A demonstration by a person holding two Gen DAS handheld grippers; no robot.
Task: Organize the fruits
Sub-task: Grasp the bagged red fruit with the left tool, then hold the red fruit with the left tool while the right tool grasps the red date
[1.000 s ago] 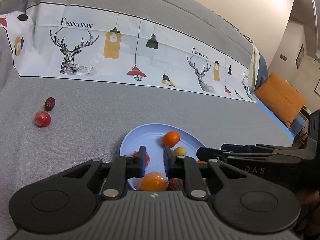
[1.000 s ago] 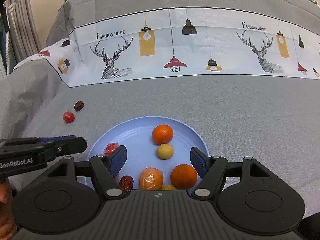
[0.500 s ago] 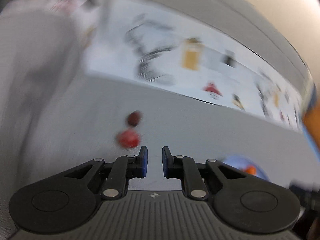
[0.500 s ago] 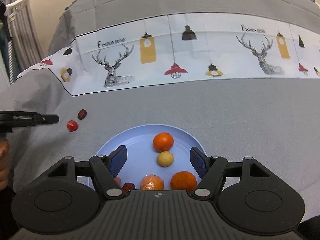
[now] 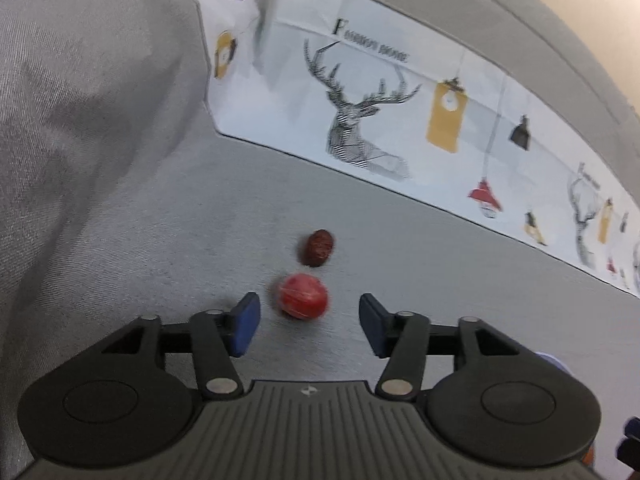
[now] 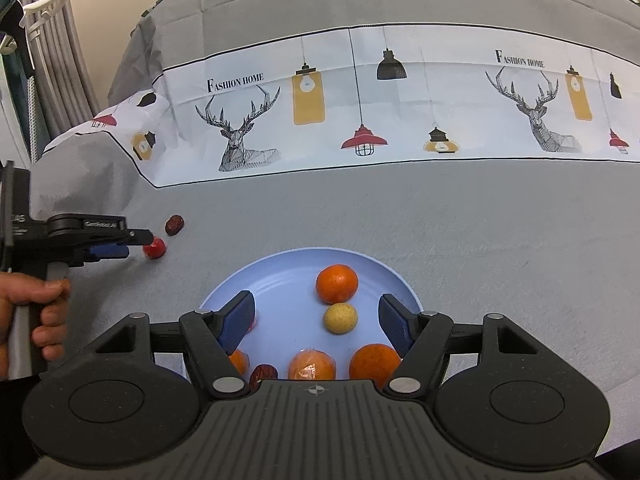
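Fingers, left: left gripper point(image 5: 308, 322) has just been opening and its blue pads now stand wide apart, gripping nothing, low over the grey bed cover point(image 5: 440, 280).
Red fruit: small round red fruit point(image 5: 303, 296) lies on the cover just ahead of the gap between the left fingers point(image 5: 245, 322), a touch nearer the left-hand pad; neither pad touches it. It looks a bit blurred, so no clear long axis to call.
Date: dark red date point(image 5: 319, 247) sits just beyond the red fruit, close to it; whether the two touch is hard to tell. Its long axis runs up the left wrist view, tipped slightly to the right.
Side look: from the right wrist view, the left gripper point(image 6: 136, 242) reaches in from the left, tips right at the red fruit point(image 6: 155, 248), date point(image 6: 174, 224) just past it; a hand point(image 6: 28, 320) wraps the handle.
Fingers, right: right gripper point(image 6: 316, 322) hangs wide open over the near part of the blue plate point(image 6: 288, 264), holding nothing.
Plate: carries oranges point(image 6: 337, 283), a small yellow fruit point(image 6: 340, 318) and another date point(image 6: 262, 374) at the near edge.
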